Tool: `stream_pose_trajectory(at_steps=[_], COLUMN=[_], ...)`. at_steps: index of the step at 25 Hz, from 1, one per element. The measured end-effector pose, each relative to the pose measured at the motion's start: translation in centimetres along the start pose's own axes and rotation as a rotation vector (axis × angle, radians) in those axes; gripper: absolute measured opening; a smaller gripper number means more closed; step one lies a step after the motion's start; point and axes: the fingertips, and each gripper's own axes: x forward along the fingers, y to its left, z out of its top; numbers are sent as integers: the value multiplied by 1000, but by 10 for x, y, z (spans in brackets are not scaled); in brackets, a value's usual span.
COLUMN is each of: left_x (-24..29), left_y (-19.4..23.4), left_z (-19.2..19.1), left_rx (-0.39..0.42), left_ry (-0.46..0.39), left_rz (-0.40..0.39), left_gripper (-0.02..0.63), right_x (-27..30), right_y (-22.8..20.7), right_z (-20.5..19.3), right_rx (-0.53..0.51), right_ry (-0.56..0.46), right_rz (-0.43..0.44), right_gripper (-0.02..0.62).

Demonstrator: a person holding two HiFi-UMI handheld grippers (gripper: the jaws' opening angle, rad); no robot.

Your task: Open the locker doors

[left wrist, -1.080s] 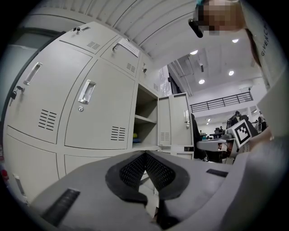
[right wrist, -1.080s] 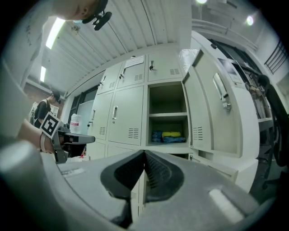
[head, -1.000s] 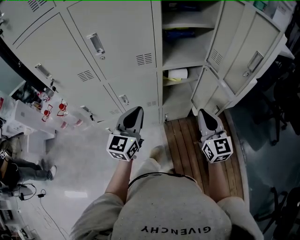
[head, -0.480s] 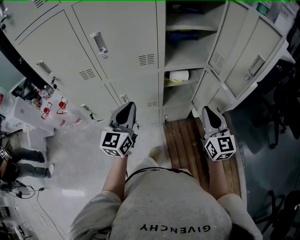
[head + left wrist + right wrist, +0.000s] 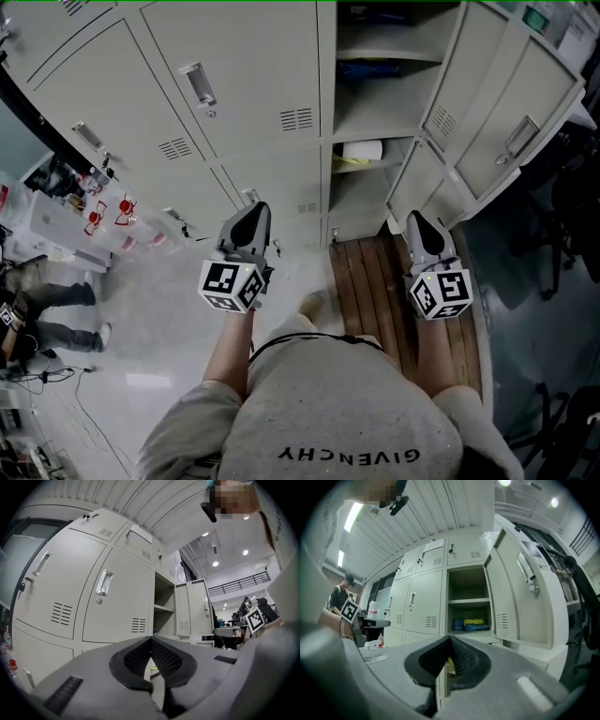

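Your left gripper (image 5: 151, 642) has its jaws shut tip to tip. Nothing is between them and they touch nothing. It faces the closed locker doors (image 5: 239, 80). Your right gripper (image 5: 450, 640) is likewise fully closed and empty, and it faces the open compartments. Count: two grippers. Two open doors (image 5: 504, 120) are swung to the right. At least four closed doors show in the head view, the top row cut off by the frame. One white roll (image 5: 362, 150) sits on a shelf. The blue and yellow bundles (image 5: 468, 623) cannot be identified.
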Motion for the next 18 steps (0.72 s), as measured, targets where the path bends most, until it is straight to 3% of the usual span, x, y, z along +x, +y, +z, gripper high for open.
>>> stream_pose_trajectory(at_steps=[18], left_x=[25], left_y=[1], left_z=[-16], left_rx=[3], left_ry=[43], left_rz=[-28], left_gripper=[-2], right_x=[6], right_y=[-20], right_z=[-29], right_rx=[63], right_ry=[43], right_rz=[-49], right_gripper=[0])
